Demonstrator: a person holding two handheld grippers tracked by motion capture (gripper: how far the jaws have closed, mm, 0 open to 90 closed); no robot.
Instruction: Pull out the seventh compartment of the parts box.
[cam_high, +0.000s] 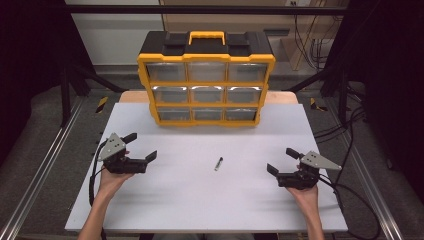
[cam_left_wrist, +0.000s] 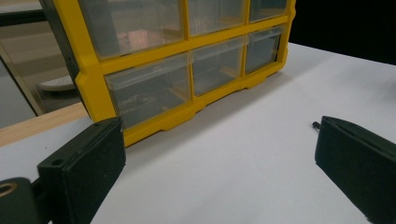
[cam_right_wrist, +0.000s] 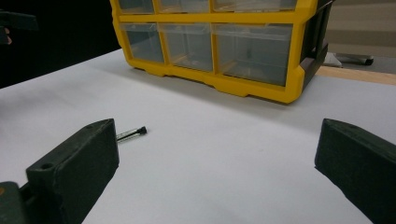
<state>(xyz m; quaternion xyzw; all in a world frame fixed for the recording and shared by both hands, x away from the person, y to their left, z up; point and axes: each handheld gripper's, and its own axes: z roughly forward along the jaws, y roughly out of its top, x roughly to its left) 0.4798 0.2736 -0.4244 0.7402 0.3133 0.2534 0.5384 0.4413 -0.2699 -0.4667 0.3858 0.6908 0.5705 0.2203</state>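
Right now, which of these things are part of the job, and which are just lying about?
Part of the job, as far as I can judge:
- small screw, lying loose on the table between the grippers
- yellow drawer cabinet, all drawers shut
- left gripper, jaws open
- right gripper, jaws open

Just there:
- white table
- cables by the back wall

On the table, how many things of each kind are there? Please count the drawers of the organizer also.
Yellow organizer: 1
Clear drawers in it: 9
Small bolt: 1
Hand-held grippers: 2, the left gripper and the right gripper, both with jaws apart
Total: 13
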